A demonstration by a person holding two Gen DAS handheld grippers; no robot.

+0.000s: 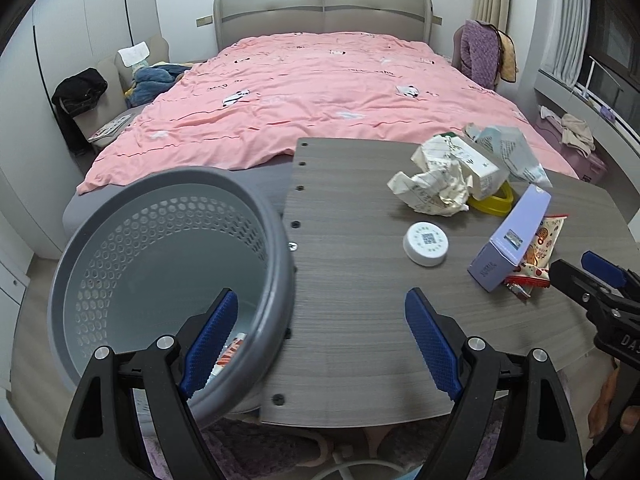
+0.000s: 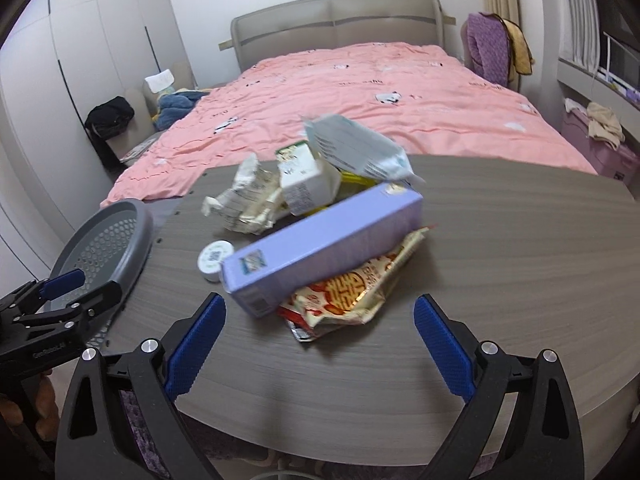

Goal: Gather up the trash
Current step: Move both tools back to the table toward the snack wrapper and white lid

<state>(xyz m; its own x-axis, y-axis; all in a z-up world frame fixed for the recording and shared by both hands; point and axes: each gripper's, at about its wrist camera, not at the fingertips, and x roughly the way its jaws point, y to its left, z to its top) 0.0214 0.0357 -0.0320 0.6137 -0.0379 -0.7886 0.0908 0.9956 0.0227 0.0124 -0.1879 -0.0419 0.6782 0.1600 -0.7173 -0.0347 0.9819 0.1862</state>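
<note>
Trash lies on the wood-grain table [image 1: 352, 280]: crumpled paper [image 1: 432, 184], a white carton [image 1: 480, 164], a pale plastic bag [image 1: 512, 152], a white round lid [image 1: 426, 243], a lilac box [image 1: 512, 240] and a red-and-white snack wrapper [image 1: 540, 256]. A grey perforated basket [image 1: 160, 264] stands at the table's left edge with a wrapper piece [image 1: 230, 354] inside. My left gripper [image 1: 320, 344] is open and empty, straddling the basket rim. My right gripper [image 2: 320, 344] is open and empty, just short of the lilac box [image 2: 320, 248] and snack wrapper [image 2: 352, 296].
A bed with a pink cover [image 1: 320, 92] lies behind the table [image 2: 500, 260]. A yellow ring [image 1: 494, 200] sits under the carton. A chair with purple cloth [image 1: 480, 56] stands at the right. The basket [image 2: 104, 248] shows left in the right wrist view.
</note>
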